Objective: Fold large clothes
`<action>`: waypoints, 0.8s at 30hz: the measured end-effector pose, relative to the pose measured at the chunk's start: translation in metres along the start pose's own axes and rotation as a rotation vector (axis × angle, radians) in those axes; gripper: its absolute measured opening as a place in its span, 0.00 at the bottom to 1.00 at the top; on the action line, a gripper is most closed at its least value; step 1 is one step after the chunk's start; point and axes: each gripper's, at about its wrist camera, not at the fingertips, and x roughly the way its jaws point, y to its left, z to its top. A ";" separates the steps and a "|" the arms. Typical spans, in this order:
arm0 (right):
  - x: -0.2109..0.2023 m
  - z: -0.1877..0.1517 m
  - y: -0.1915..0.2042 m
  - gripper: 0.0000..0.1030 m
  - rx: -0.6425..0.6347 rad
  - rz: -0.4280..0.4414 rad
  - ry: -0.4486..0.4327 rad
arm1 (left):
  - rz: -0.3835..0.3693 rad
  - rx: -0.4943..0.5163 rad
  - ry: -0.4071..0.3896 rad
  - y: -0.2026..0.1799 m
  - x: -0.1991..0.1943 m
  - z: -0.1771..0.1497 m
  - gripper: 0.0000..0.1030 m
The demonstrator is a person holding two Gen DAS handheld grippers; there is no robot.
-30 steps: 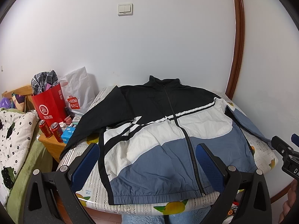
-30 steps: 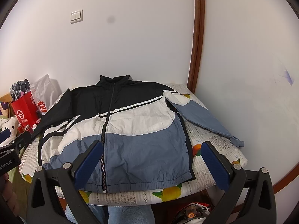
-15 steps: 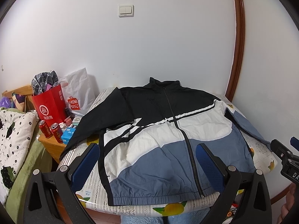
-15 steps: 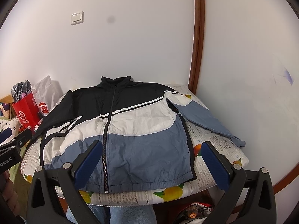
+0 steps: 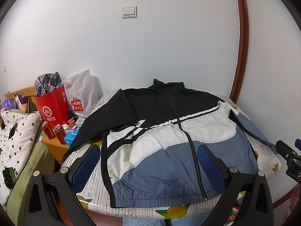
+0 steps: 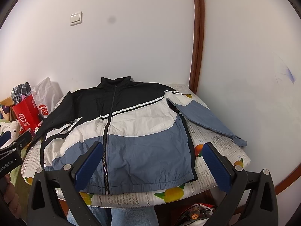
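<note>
Hovering before first fold | jacket [image 5: 169, 143] flat, zipped, on table [image 6: 222, 146] | left gripper [image 5: 148, 162], right gripper [image 6: 152, 160] wide, empty

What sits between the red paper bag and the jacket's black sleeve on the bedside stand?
In the left wrist view, two red cans, a blue box and a white Miniso bag lie between the red paper bag and the jacket's black sleeve.

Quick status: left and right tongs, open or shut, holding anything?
Left tongs: open, empty, above the jacket.
Right tongs: open, empty, above the jacket's hem.
</note>
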 end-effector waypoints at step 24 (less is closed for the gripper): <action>0.082 0.024 0.006 1.00 -0.008 -0.011 0.097 | 0.019 -0.055 0.068 0.042 0.065 0.020 1.00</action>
